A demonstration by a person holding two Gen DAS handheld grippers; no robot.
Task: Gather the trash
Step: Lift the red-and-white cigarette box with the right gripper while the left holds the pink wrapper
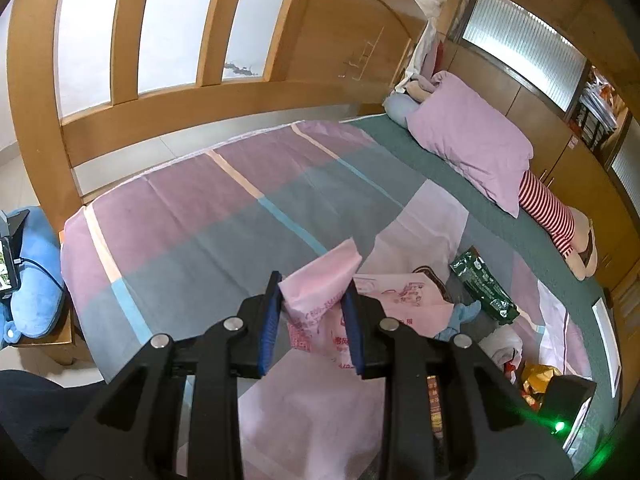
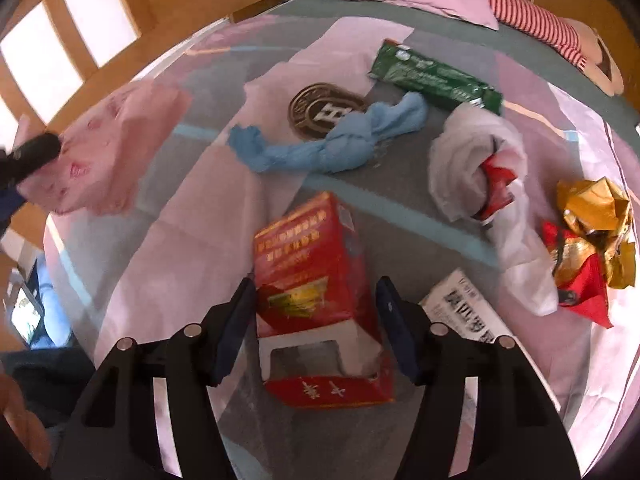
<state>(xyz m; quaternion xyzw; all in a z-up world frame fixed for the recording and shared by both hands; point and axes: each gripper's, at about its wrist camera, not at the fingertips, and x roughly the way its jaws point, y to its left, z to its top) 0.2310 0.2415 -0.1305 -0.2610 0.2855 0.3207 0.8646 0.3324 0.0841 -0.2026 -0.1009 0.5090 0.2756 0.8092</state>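
You hold the pink bag (image 1: 320,292) up off the bed (image 1: 208,216) in your left tongs (image 1: 314,320), most likely so it serves as the sack for the rubbish; its top edge is bunched between the blue pads, which are clamped on it.

The trash lies scattered on the near right part of the bed: a red box (image 2: 316,280) nearest you, a white box (image 2: 464,312) just right of it, a blue rag (image 2: 328,144) and a green wrapper (image 2: 432,76) farther off, a white bag (image 2: 480,168) and gold foil (image 2: 592,224) to the right.

Your right tongs (image 2: 316,324) point down at the red box and straddle it, one pad on each side. The pads stand apart; a slight gap shows on the right side, so the box is between them but not yet gripped, and it rests on the bed.
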